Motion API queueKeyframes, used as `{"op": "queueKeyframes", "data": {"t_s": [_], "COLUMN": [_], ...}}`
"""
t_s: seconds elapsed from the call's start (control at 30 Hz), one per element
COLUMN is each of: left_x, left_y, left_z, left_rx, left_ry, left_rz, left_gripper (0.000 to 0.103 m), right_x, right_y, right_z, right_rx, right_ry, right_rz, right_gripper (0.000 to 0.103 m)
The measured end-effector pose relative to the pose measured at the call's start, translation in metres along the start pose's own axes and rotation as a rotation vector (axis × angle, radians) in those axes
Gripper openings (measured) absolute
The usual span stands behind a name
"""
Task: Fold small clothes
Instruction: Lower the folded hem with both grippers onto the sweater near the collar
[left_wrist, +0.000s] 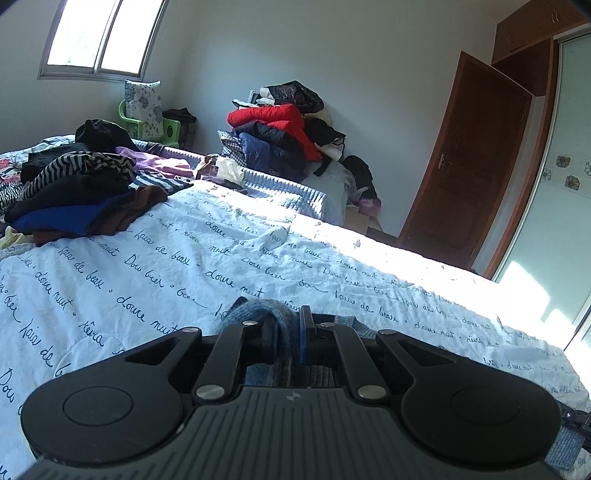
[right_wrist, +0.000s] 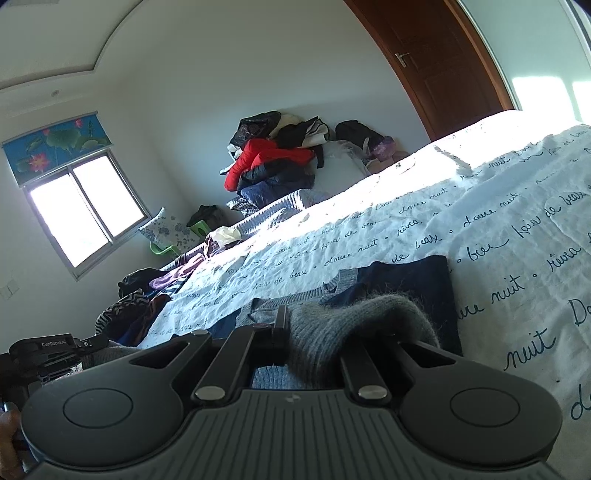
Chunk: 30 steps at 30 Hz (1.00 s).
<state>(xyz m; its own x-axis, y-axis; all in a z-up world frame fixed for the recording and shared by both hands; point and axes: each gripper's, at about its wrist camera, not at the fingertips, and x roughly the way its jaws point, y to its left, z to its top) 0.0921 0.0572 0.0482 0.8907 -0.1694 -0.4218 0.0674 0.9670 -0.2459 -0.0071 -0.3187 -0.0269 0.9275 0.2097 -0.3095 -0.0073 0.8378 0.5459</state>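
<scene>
A grey-blue knitted garment (right_wrist: 332, 325) lies on the white bedspread with blue script (left_wrist: 184, 266), partly over a dark navy piece (right_wrist: 410, 280). My left gripper (left_wrist: 288, 332) is shut on a bunched fold of the knit (left_wrist: 266, 314), low over the bed. My right gripper (right_wrist: 317, 332) is shut on another thick fold of the same knit, which drapes over its right finger and hides it. The left gripper's body (right_wrist: 51, 347) shows at the left edge of the right wrist view.
A stack of folded dark, striped and blue clothes (left_wrist: 74, 192) sits on the bed's far left. A heap of jackets, one red (left_wrist: 280, 129), lies at the bed's far end by the wall. A brown door (left_wrist: 472, 173) stands right. The bed edge (left_wrist: 480, 277) runs along the right.
</scene>
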Motion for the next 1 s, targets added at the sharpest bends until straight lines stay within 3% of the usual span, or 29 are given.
{"op": "queueKeyframes", "data": {"t_s": [0.2,0.37,0.6,0.73,0.87,0.9,0.97,1.0], "left_x": [0.012,0.026,0.049,0.067,0.089,0.094,0.098,0.100], "left_y": [0.001,0.014,0.042,0.045,0.043,0.045,0.047,0.049], "left_z": [0.012,0.013,-0.011,-0.019,-0.027,-0.030,-0.033,-0.035], "left_rx": [0.012,-0.029,-0.116,-0.156,-0.202,-0.220,-0.236,-0.251], "left_ry": [-0.039,0.067,0.333,0.397,0.474,0.482,0.482,0.485], "left_rz": [0.049,-0.007,-0.104,-0.164,-0.197,-0.198,-0.188,-0.202], "left_gripper": [0.009,0.011,0.053,0.055,0.053,0.047,0.025,0.005], "right_x": [0.020,0.034,0.035,0.034,0.035,0.035,0.035,0.035], "right_y": [-0.008,-0.020,-0.028,-0.027,-0.027,-0.026,-0.026,-0.026], "right_z": [0.014,0.015,0.011,0.011,0.012,0.012,0.012,0.012], "right_rx": [0.027,0.068,0.085,0.085,0.083,0.081,0.080,0.080], "right_ry": [0.005,0.028,0.042,0.043,0.046,0.047,0.047,0.047], "right_rz": [0.003,0.000,0.000,-0.003,-0.001,-0.001,-0.001,-0.001], "right_gripper": [0.006,0.006,0.006,0.006,0.006,0.006,0.006,0.006]}}
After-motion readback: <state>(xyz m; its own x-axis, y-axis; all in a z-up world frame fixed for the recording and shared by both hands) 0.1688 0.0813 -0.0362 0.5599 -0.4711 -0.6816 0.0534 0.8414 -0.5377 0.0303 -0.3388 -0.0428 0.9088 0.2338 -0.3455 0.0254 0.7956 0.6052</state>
